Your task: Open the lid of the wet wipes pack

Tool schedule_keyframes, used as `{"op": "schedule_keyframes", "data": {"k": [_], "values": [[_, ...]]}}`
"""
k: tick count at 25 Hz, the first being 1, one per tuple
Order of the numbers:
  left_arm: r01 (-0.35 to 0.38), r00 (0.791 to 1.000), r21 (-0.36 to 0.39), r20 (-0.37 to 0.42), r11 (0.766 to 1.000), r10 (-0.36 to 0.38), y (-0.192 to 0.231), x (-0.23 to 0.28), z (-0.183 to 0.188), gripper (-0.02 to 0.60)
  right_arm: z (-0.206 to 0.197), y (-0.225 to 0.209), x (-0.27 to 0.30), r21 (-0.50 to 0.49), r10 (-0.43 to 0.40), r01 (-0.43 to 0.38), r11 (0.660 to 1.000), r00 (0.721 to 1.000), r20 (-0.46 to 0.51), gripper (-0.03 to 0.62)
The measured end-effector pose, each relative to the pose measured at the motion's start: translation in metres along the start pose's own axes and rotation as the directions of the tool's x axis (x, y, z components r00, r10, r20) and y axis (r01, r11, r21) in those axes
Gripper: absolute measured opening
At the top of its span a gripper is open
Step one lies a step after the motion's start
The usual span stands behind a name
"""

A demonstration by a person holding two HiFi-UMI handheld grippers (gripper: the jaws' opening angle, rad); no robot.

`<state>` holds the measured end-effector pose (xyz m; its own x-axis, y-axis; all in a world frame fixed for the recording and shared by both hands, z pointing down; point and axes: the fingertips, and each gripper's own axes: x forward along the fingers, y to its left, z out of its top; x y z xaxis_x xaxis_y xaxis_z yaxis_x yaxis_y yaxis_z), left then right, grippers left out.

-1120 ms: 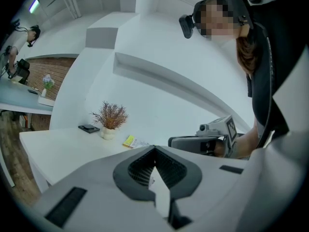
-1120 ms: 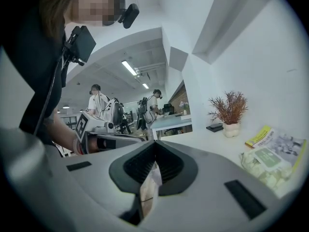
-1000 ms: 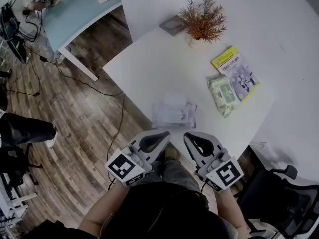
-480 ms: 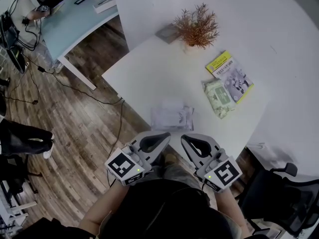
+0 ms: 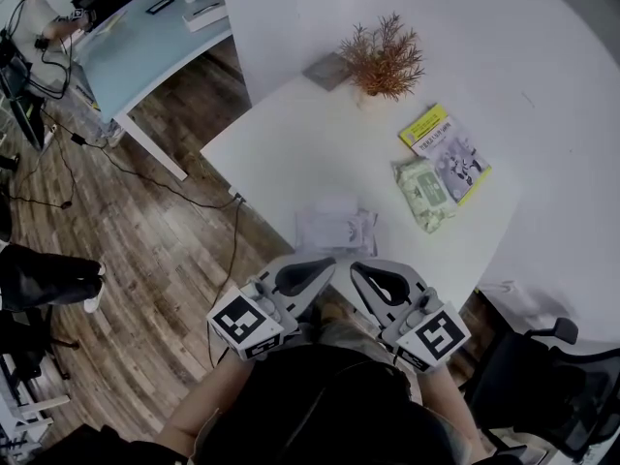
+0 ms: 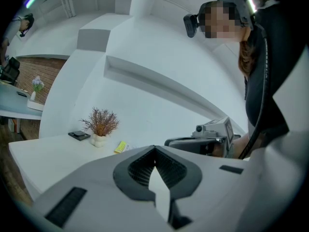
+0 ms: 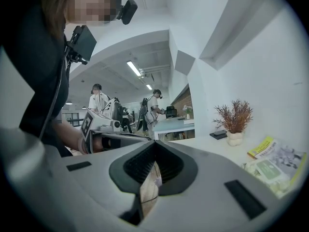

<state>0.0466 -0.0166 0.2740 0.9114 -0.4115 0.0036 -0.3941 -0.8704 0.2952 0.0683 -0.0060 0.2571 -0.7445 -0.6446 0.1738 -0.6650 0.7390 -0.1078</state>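
Colours on & round my table
Table white; wipes pack pale green w/ darker green lid; booklet yellow edge, grey-white pic; plant rust-brown, pot white; floor brown wood planks; desk light blue. My left gripper & right gripper: grey & black, b&w square markers.

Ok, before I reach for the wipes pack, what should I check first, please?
1. Left tool empty: ok, shut on nothing.
2. Right tool empty: ok, shut on nothing.
3. Jaws opened for a grip: not ok, both are shut.
4. Green wipes pack on the table, lid side up: ok.
5. Pack clear of the booklet: cannot tell, they lie edge to edge.
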Motion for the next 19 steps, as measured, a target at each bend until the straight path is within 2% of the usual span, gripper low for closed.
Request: {"op": "schedule_keyframes", "data": {"k": [14, 19], "values": [[0.006, 1.0, 0.017, 0.01, 1.0, -0.007, 0.0033, 0.0027, 0.0048, 0.011, -0.0011, -0.004, 0.0017, -0.013, 0.017, -0.018, 1.0, 1.0, -0.017, 0.02], [0.008, 1.0, 0.007, 0.008, 1.0, -0.008, 0.0065, 0.0036, 0.0053, 0.011, 0.0063, -0.0067, 0.0048, -0.004, 0.019, -0.019, 1.0, 1.0, 0.014, 0.02]]}}
